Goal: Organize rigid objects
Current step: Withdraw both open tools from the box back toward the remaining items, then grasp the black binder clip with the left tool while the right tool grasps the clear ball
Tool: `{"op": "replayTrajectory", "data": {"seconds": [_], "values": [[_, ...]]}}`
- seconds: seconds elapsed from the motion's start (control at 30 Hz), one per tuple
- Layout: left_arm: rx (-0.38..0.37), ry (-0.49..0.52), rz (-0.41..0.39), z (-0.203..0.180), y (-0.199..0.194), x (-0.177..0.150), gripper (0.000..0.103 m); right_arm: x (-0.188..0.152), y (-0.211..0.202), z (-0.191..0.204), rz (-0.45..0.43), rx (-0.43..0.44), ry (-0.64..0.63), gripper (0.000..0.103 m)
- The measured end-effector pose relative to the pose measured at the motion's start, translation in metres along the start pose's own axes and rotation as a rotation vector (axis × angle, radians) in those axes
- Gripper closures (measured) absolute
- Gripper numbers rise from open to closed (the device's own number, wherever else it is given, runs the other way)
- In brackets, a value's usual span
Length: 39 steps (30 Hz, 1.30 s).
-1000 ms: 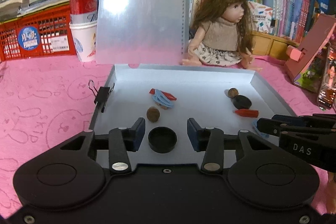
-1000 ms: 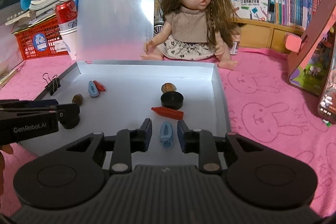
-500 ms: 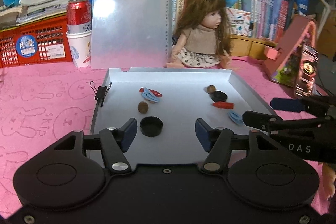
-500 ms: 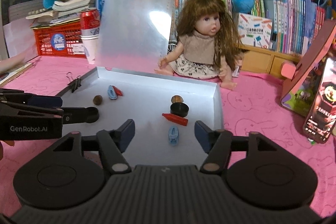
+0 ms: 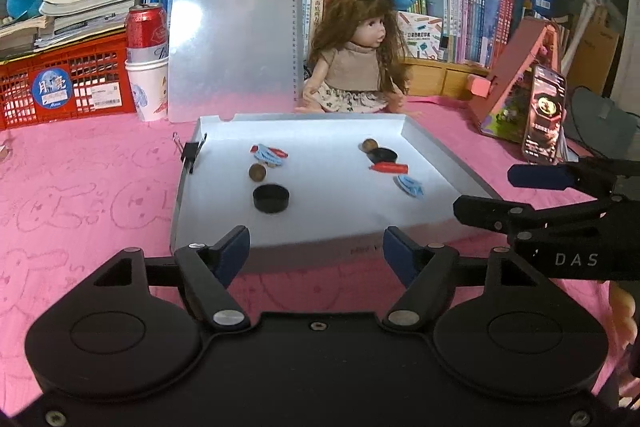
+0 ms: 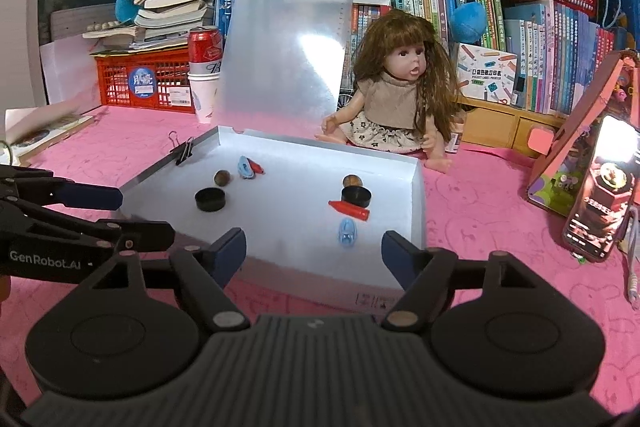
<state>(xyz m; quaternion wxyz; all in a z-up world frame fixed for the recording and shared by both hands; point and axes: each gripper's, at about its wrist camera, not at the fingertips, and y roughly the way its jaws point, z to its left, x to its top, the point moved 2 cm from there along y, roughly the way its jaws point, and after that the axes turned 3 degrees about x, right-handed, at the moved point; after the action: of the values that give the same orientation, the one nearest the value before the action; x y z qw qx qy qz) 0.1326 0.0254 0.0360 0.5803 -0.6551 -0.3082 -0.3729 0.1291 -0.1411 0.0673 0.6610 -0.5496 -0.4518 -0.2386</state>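
Observation:
A shallow white tray (image 5: 320, 227) (image 6: 416, 203) lies on the pink cloth. In it, on the left, are a black cap (image 5: 271, 198) (image 6: 210, 199), a brown nut (image 5: 257, 171) (image 6: 222, 177) and a blue clip with a red piece (image 5: 267, 153) (image 6: 249, 167). On the right are a second nut (image 5: 369, 144) (image 6: 352, 181), a second black cap (image 5: 385, 155) (image 6: 356, 195), a red piece (image 5: 389, 168) (image 6: 349, 210) and a blue clip (image 5: 409, 184) (image 6: 348, 231). My left gripper (image 5: 316, 255) and right gripper (image 6: 314, 253) are open and empty, in front of the tray's near edge.
A binder clip (image 5: 191, 151) sits on the tray's left rim. A clipboard (image 5: 232, 35), a doll (image 5: 356, 59), a red crate (image 5: 64, 83) and a can on paper cups (image 5: 146, 67) stand behind. A phone (image 6: 600, 199) leans at the right.
Both grippers pulled back and up from the tray and opened wider. The left one backed off the black cap and the right one off the blue clip, both left lying in the tray.

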Motion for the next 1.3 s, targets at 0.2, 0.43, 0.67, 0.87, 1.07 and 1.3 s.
{"op": "replayTrajectory", "data": {"seconds": [0.2,0.43,0.67,0.87,1.07,1.3], "values": [[-0.014,0.002,0.003,-0.002,-0.017,-0.015,0.03,-0.013,-0.017,0.0,-0.006,0.009,0.019,0.018],[-0.023,0.021,0.007,-0.006,-0.03,-0.029,0.03,-0.026,-0.026,0.002,-0.003,0.005,0.021,0.018],[-0.031,0.008,0.028,-0.005,-0.032,-0.041,0.03,-0.038,-0.03,0.004,0.006,0.012,0.023,0.018],[-0.024,0.003,0.038,-0.003,-0.033,-0.048,0.03,-0.047,-0.032,0.003,0.014,0.012,0.033,0.018],[-0.023,0.007,0.05,-0.002,-0.034,-0.055,0.03,-0.055,-0.034,0.001,0.026,0.01,0.042,0.018],[-0.027,0.008,0.06,-0.004,-0.035,-0.06,0.03,-0.064,-0.037,0.0,0.033,0.005,0.03,0.018]]}}
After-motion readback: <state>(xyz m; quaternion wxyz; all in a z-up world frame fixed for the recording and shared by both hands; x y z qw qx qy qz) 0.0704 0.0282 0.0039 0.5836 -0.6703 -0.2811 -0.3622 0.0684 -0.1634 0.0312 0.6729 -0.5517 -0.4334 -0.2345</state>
